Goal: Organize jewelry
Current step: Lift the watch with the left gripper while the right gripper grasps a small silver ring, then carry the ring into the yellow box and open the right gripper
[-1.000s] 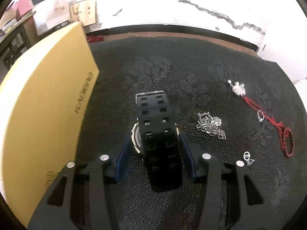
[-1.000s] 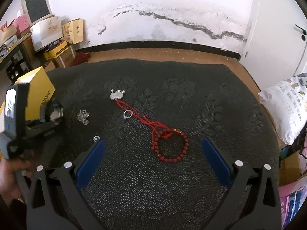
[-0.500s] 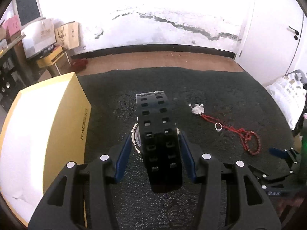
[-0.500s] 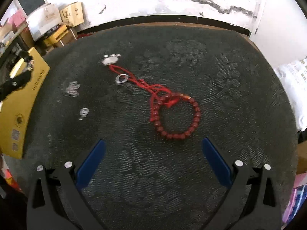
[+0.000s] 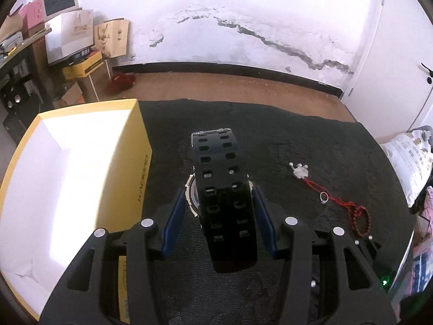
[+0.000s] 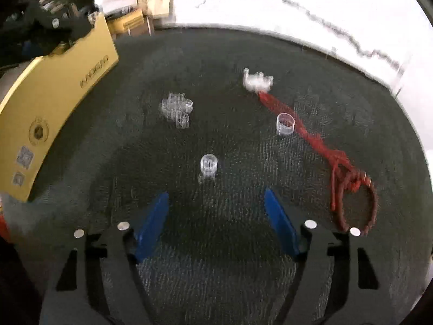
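Left gripper clamped on black watch, strap running up-frame; open yellow box lies left of frame, just beside. Right gripper spread wide, small ring just above its fingers.

Matt rubbery watch strap; rough, textured dark carpet.
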Action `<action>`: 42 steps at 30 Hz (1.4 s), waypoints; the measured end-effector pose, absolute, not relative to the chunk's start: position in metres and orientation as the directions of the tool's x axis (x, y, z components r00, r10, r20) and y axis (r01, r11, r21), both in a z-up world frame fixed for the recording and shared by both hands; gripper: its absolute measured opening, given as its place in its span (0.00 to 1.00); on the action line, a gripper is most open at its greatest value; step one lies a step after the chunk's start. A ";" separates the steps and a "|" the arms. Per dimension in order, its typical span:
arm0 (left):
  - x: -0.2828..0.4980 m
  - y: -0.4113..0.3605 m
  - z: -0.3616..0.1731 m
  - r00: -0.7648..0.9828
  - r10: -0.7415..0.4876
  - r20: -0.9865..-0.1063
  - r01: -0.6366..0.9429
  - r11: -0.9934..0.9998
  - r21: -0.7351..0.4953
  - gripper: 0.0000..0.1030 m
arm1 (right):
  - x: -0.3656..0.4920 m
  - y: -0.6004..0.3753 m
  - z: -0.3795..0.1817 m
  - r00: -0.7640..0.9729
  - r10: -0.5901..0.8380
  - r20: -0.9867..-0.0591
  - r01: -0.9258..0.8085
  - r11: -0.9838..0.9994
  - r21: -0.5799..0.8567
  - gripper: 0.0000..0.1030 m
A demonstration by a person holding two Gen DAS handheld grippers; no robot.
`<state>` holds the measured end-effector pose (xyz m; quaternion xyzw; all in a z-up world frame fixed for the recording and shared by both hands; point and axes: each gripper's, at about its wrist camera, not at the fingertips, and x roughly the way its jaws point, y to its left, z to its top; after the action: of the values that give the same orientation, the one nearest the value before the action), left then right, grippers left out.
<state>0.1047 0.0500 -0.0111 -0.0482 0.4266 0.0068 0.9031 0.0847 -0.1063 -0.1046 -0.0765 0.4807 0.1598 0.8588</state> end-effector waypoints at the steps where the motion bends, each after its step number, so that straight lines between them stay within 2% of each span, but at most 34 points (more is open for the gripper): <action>1: 0.105 0.052 -0.011 0.635 -0.029 -0.772 -0.055 0.995 -0.082 0.48 | 0.088 -0.105 -0.104 0.498 0.209 -0.841 -0.346 0.938 0.028 0.62; 2: 0.104 0.052 -0.011 0.635 -0.028 -0.772 -0.057 0.995 -0.083 0.48 | 0.091 -0.106 -0.104 0.509 0.209 -0.835 -0.339 0.940 0.029 0.59; 4: 0.102 0.054 -0.010 0.632 -0.033 -0.774 -0.052 0.995 -0.085 0.48 | 0.094 -0.108 -0.102 0.538 0.204 -0.818 -0.324 0.946 0.023 0.40; 5: 0.100 0.054 -0.010 0.632 -0.035 -0.774 -0.048 0.995 -0.085 0.48 | 0.094 -0.108 -0.101 0.539 0.208 -0.816 -0.324 0.946 0.027 0.33; 6: 0.099 0.054 -0.009 0.632 -0.037 -0.774 -0.044 0.996 -0.084 0.48 | 0.093 -0.109 -0.103 0.537 0.214 -0.816 -0.327 0.944 0.032 0.20; 7: 0.100 0.054 -0.008 0.630 -0.039 -0.776 -0.039 0.996 -0.082 0.48 | 0.092 -0.107 -0.103 0.532 0.219 -0.818 -0.334 0.942 0.035 0.13; 9: 0.098 0.055 -0.006 0.630 -0.039 -0.775 -0.033 0.996 -0.077 0.48 | 0.090 -0.101 -0.101 0.534 0.197 -0.822 -0.345 0.938 0.000 0.13; 12: 0.094 0.058 -0.001 0.630 -0.044 -0.775 -0.027 0.997 -0.078 0.48 | 0.097 -0.105 -0.098 0.489 0.246 -0.837 -0.312 0.945 0.095 0.12; 16: 0.084 0.064 0.012 0.644 -0.036 -0.764 -0.019 0.998 -0.063 0.48 | 0.092 -0.103 -0.074 0.518 0.258 -0.816 -0.297 0.948 0.111 0.12; 21: 0.058 0.092 0.037 0.658 -0.051 -0.751 -0.027 0.995 -0.091 0.48 | 0.070 -0.087 -0.015 0.562 0.280 -0.778 -0.333 0.938 0.097 0.12; 27: 0.018 0.151 0.058 0.689 0.041 -0.723 -0.122 0.991 -0.060 0.48 | 0.049 -0.044 0.049 0.554 0.364 -0.749 -0.406 0.903 0.139 0.12; 34: -0.010 0.234 0.037 0.655 0.135 -0.744 -0.257 0.965 -0.052 0.48 | 0.032 0.049 0.093 0.527 0.435 -0.730 -0.512 0.848 0.136 0.12; 42: -0.034 0.296 0.006 0.601 0.187 -0.777 -0.336 0.941 -0.033 0.48 | 0.040 0.156 0.083 0.450 0.485 -0.750 -0.572 0.802 0.175 0.12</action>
<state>-0.0338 0.2961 0.0056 -0.0882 0.4219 0.1471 0.8903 0.0395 0.1558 0.0827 -0.0516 0.4225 0.3107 0.8499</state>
